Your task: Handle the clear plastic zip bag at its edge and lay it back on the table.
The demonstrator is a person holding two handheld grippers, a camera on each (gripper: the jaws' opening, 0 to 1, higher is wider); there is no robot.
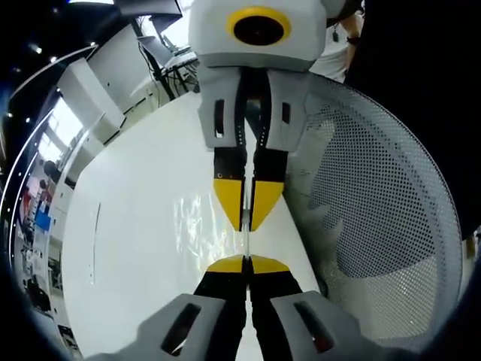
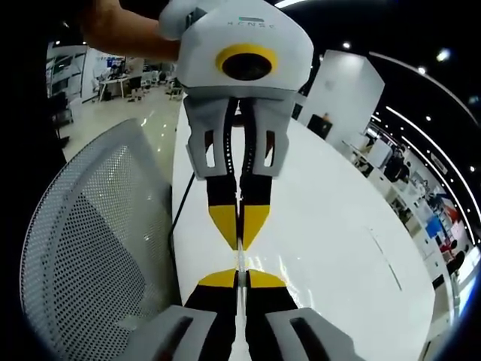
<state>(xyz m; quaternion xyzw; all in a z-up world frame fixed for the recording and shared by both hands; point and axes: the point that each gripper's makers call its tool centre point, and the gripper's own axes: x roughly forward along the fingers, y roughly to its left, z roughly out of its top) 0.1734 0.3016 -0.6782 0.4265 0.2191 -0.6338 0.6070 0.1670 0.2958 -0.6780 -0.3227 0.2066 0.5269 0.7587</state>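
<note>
The clear plastic zip bag hangs over the white table, stretched between two grippers that face each other tip to tip. In the left gripper view my left gripper rises from below, yellow tips shut on the bag's edge. My right gripper comes down from above, also shut on it. In the right gripper view the bag is a thin, edge-on strip. It runs from my right gripper up to my left gripper.
A grey mesh chair back stands close against the table's long edge. A person's hand holds the left gripper from behind. A thin line marks the tabletop. Office furniture lies far off.
</note>
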